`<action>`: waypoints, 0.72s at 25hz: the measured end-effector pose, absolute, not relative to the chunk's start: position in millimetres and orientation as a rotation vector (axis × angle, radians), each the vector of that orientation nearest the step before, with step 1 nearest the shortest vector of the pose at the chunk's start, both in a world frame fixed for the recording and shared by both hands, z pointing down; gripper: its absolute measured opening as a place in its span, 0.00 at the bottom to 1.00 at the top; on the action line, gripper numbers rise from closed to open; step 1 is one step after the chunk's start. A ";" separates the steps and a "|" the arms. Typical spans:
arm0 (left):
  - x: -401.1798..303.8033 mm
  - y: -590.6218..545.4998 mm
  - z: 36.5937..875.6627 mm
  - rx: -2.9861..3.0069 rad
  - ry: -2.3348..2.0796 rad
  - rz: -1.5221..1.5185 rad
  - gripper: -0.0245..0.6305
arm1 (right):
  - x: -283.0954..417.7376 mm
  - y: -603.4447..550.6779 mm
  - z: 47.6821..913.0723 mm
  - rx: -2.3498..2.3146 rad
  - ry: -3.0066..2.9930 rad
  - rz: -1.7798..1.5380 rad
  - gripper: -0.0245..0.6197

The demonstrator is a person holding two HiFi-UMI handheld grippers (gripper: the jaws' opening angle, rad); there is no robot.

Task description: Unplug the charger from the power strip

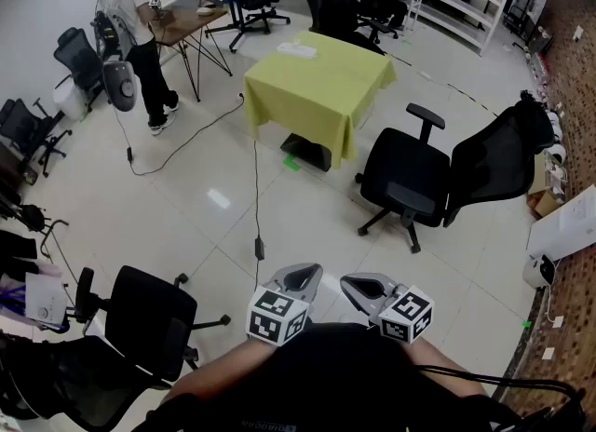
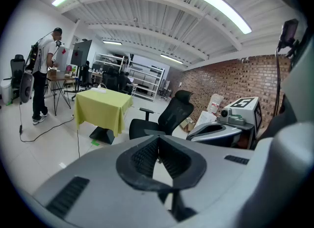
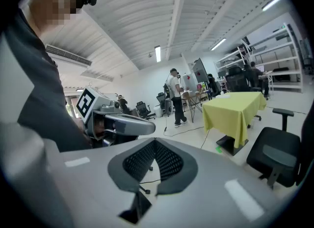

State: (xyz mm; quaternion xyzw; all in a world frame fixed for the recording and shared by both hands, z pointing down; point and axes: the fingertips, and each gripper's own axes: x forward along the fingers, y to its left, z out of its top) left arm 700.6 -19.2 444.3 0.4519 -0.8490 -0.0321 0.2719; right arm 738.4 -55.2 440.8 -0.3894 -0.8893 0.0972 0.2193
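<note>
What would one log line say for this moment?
left gripper: shut, empty | right gripper: shut, empty | square table with yellow-green cloth: far ahead, untouched | unplugging: not begun

Left gripper and right gripper side by side, angled down, fingers together

A person is standing at a desk; a black office chair is sitting beside the yellow-draped table.
</note>
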 end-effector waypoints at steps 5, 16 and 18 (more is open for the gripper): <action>694.8 -2.8 448.4 1.218 -2.279 -0.100 0.05 | 733.2 -40.2 443.9 -1.062 -2.467 0.280 0.04; 689.6 65.9 459.9 1.169 -2.260 -0.151 0.05 | 725.9 25.7 447.6 -1.074 -2.434 0.300 0.04; 685.7 76.3 461.9 1.144 -2.269 -0.169 0.05 | 720.8 35.2 448.7 -1.101 -2.422 0.279 0.04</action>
